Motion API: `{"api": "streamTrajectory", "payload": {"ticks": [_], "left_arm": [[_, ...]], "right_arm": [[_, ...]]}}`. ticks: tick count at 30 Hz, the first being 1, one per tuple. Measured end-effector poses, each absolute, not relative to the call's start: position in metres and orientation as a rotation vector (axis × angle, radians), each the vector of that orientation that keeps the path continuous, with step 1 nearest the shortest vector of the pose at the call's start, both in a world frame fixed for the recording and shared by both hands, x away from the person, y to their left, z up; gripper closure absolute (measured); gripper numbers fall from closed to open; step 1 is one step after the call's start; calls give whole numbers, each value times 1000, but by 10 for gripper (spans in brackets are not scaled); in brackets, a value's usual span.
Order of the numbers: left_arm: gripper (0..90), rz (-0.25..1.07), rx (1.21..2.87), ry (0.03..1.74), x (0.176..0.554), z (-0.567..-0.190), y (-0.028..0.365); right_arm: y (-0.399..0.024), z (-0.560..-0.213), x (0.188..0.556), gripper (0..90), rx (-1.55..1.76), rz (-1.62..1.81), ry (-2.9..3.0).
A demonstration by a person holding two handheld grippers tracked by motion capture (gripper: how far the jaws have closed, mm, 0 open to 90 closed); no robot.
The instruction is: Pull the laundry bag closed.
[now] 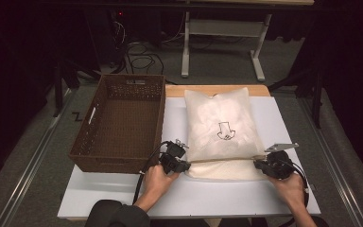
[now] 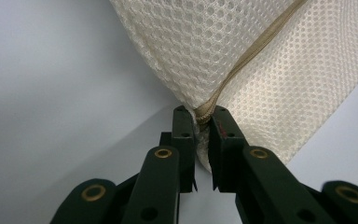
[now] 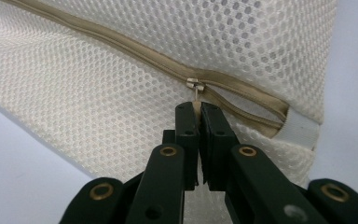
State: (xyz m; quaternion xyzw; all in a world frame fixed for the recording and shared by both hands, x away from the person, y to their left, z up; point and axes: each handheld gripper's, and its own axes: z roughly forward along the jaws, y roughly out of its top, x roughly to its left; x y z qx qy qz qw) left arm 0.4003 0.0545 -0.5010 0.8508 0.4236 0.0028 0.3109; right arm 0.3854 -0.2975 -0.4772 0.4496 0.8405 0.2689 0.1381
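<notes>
White tabletop [image 1: 123,189] runs across the lower half of the high view, with dark floor, cables and a pale stand behind it at the top of the frame. At centre left sits a brown woven basket [image 1: 123,120]; a small tag on its far rim is too small for me to read. Right of it, at centre, lies my cream mesh laundry bag [image 1: 220,132], with a black outline drawing on its front, no legible writing. A tan zipper [image 3: 121,44] runs across the bag's near end. My left gripper [image 2: 200,116] is pinched tight on the bag's corner where the zipper ends. My right gripper [image 3: 198,108] is clamped on the zipper pull [image 3: 195,86], near the white tab [image 3: 300,128] at the right of that view.
</notes>
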Motion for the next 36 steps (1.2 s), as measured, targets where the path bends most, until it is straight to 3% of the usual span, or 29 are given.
{"api": "streamTrajectory", "payload": {"ticks": [36], "left_arm": [[810, -2, 2239, 1119, 401, -502, 55]], "right_arm": [[-316, -475, 387, 877, 1354, 776, 2385]]}}
